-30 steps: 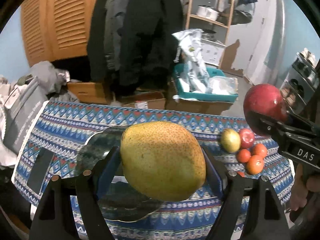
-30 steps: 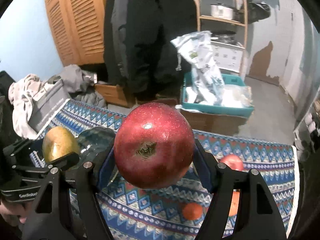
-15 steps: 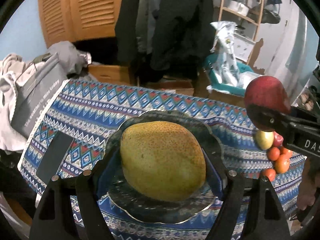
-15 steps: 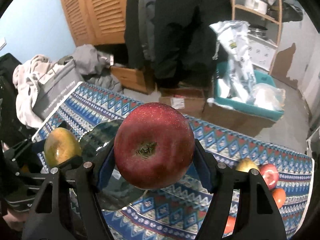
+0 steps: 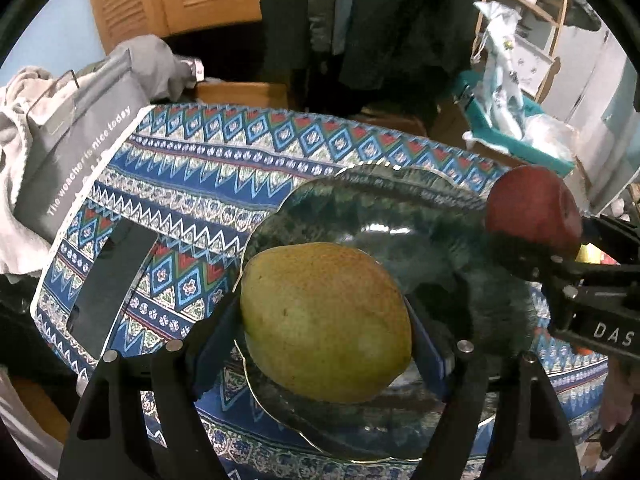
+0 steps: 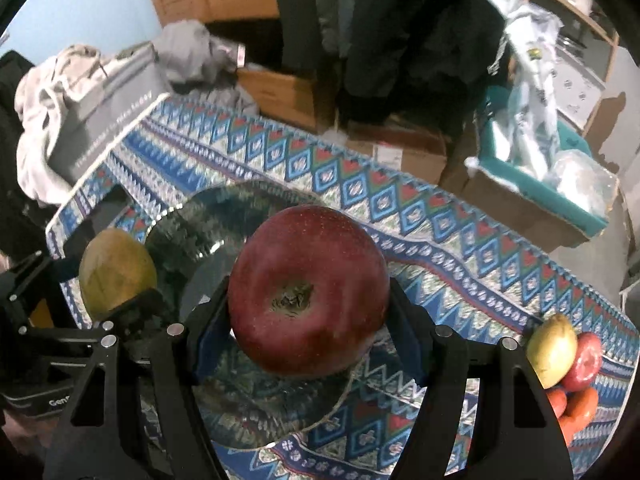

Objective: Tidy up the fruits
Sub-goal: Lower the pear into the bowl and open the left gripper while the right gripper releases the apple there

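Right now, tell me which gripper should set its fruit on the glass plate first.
Left, probably. The left gripper holds its pear over the glass plate; the right gripper holds its red apple over the plate's edge.

- The dark glass plate [image 5: 400,216] has a bare centre and far half; nothing lies on it.
- Over its near-left part the left gripper [image 5: 326,322] fills the space with a yellow-green pear [image 5: 324,320] clamped between its jaws.
- Over its right side the right gripper [image 6: 308,292] does the same with a red apple [image 6: 308,288]; the 2 grippers crowd each other there.
- A dark flat rectangle [image 5: 112,284] lies on the patterned cloth [image 5: 208,168] left of the plate; the cloth beyond the plate is bare.
- A pile of small fruits [image 6: 568,364] blocks the cloth's right end.
- A grey bag [image 5: 80,152] and clothes border the left edge.
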Demonstrator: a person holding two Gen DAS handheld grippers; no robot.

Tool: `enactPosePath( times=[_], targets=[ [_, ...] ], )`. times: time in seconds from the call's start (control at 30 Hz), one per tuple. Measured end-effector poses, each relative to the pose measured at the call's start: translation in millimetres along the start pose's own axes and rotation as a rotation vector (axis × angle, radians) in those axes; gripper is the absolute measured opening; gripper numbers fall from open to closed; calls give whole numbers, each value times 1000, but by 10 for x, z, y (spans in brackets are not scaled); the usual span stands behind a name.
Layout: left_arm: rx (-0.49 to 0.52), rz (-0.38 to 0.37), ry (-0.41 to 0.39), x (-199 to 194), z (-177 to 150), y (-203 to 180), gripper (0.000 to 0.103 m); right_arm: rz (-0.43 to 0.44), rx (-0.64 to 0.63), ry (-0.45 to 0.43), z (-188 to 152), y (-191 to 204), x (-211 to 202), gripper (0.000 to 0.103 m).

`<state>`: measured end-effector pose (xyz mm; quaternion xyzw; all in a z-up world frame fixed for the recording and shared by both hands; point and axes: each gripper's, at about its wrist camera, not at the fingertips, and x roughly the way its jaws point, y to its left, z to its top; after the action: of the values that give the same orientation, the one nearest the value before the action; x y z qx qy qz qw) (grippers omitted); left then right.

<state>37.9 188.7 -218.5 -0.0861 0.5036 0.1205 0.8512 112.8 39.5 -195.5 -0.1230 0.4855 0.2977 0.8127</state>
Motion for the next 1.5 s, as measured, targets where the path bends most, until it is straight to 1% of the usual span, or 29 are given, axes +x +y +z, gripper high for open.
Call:
enactPosePath(
  times=[0.13,0.27,0.4,0.5,0.6,0.73,0.93,1.07,1.1,1.17,1.2,1.27,1.5],
  targets=[
    [-14,-3,36,132,-42,53,81,-10,-15,53,-41,36,206,71],
    [-20,-1,71,233,-87,78,81,-11,-23,92,-92,39,326,71],
    [-17,-1,88,279,-116,50,81,-6,-19,128,-155,14,442,71],
    [-7,-4,99,301,-117,23,81,-13,-41,131,-161,56,461,71],
    [-6,0,121,344,-136,24,81,3,-35,142,-153,61,478,71],
    [-6,-20,158,405,-170,17,81,-1,-36,151,-134,80,498,72],
    [29,-14,193,457,-214,-67,81,5,-42,159,-142,96,504,72],
    [26,-20,199,454,-228,-61,82,3,-51,150,-156,87,482,72],
    [27,-25,193,436,-226,-64,82,12,-41,148,-153,70,471,75],
    [38,-13,164,364,-211,-85,84,68,0,148,-146,13,456,75],
    [49,0,148,329,-202,-96,85,81,14,145,-141,-6,444,75],
    [54,9,136,295,-184,-92,86,75,14,152,-139,-2,452,73],
    [38,-1,127,199,-150,-29,86,53,-16,157,-159,53,453,73]
  ],
)
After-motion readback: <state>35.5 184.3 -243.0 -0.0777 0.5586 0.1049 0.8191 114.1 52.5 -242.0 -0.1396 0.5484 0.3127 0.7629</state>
